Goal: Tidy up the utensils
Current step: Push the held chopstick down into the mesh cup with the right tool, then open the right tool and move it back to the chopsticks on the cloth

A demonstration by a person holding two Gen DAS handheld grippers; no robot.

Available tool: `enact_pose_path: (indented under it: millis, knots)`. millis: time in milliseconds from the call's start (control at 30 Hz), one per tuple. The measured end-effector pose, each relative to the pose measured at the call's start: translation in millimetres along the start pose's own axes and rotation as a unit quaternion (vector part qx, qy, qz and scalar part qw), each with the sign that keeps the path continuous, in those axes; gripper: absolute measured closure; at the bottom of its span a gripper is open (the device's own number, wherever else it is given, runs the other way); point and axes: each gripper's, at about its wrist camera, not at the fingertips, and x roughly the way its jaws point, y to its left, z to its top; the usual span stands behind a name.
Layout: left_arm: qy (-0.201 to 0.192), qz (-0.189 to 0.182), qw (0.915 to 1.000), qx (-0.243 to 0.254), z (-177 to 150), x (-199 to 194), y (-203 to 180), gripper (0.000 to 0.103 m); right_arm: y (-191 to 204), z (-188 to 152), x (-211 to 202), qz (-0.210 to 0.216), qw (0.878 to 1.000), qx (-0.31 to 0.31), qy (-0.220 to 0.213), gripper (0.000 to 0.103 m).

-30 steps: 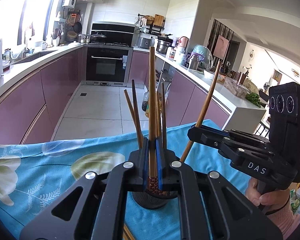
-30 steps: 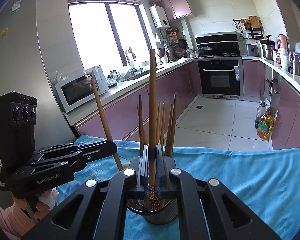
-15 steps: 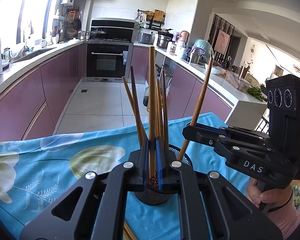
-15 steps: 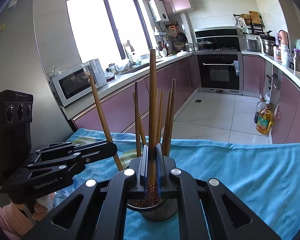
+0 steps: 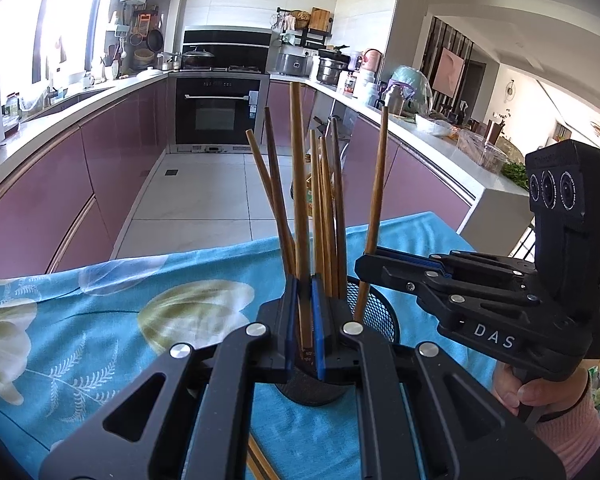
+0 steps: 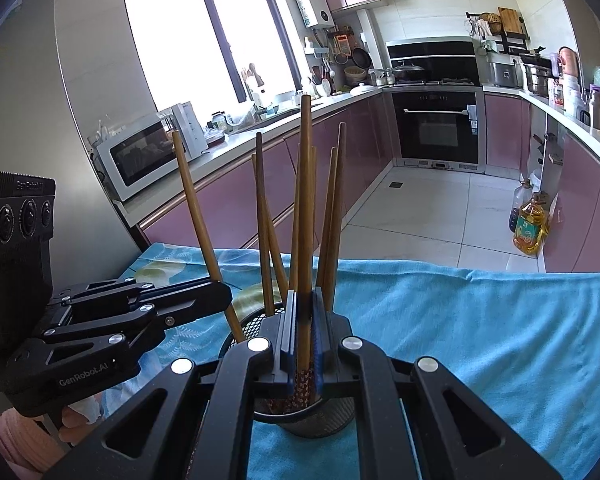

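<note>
On a table draped with a turquoise floral cloth [image 5: 100, 320], a kitchen setting with mauve cabinet fronts [image 5: 112, 152] along both walls. At far left in the right wrist view, a white microwave oven [image 6: 140, 156] sits on the pale counter beneath a bright window. Next, the left gripper [image 6: 220, 298], black with linked arms, is carried by a hand in a pink sleeve [image 6: 74, 420]; its jaws are pressed together on one long brown wooden chopstick [image 6: 192, 208], which stands tilted with its lower end inside the holder. Centre: a black wire-mesh cylindrical holder [image 5: 376, 316] stands upright on the cloth and contains several further brown wooden chopsticks [image 5: 324, 208], upright and fanned apart. More chopstick ends [image 5: 260, 464] lie on the cloth at the lower edge of the left wrist view, partly hidden. A built-in black oven [image 5: 216, 116] occupies the far wall behind. To the right, the right gripper [image 5: 364, 270], also black, is borne by a second hand in a pink sleeve [image 5: 540, 392]; its blue-padded jaws are clamped on another long brown chopstick with a patterned lower end [image 6: 305, 200], held nearly upright, its patterned tip down in the holder's mouth. At far right, a yellow bottle of cooking oil [image 6: 530, 230] stands on the tiled floor.
</note>
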Motion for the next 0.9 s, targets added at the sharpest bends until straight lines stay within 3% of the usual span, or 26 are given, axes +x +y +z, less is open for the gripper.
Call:
enact_pose_path:
  millis: [200, 433, 700, 900]
  knots:
    - [0.011, -0.002, 0.9999, -0.01, -1, 12, 6, 0.095, -3, -1, 5, -0.003, 1.0, 0.01, 0.002, 0.094]
    - [0.017, 0.001, 0.9997, -0.019, -10, 15, 14, 0.093, -6, -6, -1, -0.005, 1.0, 0.017, -0.001, 0.082]
    - [-0.01, 0.023, 0.9995, -0.017, -26, -12, 22, 0.073, 8, -14, -19, 0.008, 1.0, -0.001, -0.015, 0.068]
    - [-0.004, 0.056, 0.9984, -0.008, -57, -33, 35, 0.066, 26, -34, -36, 0.042, 0.999, -0.031, -0.011, 0.064]
